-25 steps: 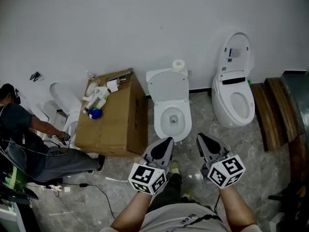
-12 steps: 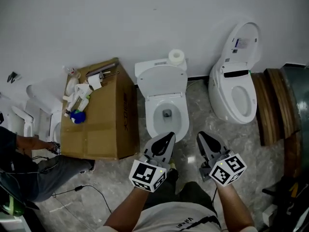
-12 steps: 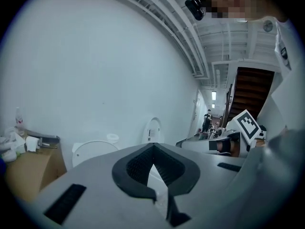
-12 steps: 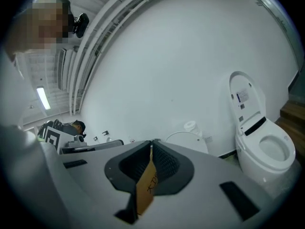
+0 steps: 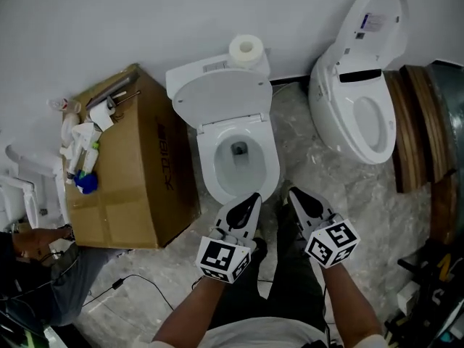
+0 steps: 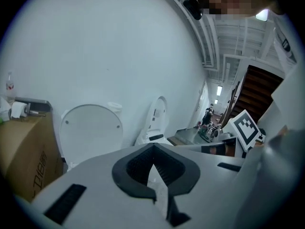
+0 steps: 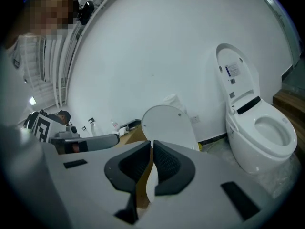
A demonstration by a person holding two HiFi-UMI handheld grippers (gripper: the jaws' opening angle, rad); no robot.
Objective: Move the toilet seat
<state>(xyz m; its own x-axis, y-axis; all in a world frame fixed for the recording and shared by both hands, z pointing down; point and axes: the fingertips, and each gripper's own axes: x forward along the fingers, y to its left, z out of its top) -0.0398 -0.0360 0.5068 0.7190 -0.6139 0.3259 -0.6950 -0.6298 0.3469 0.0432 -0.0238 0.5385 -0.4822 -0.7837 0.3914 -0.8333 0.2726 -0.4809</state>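
So far nothing looks moved: the toilet seat stands raised against the tank, untouched. The left claw and right claw hover just before the bowl, both pressed together and empty. Reaching and gripping remain.

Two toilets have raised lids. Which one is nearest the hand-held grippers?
The middle toilet, beside the cardboard box, with a paper roll on its cistern. The other toilet stands off to the right, its lid labelled inside.
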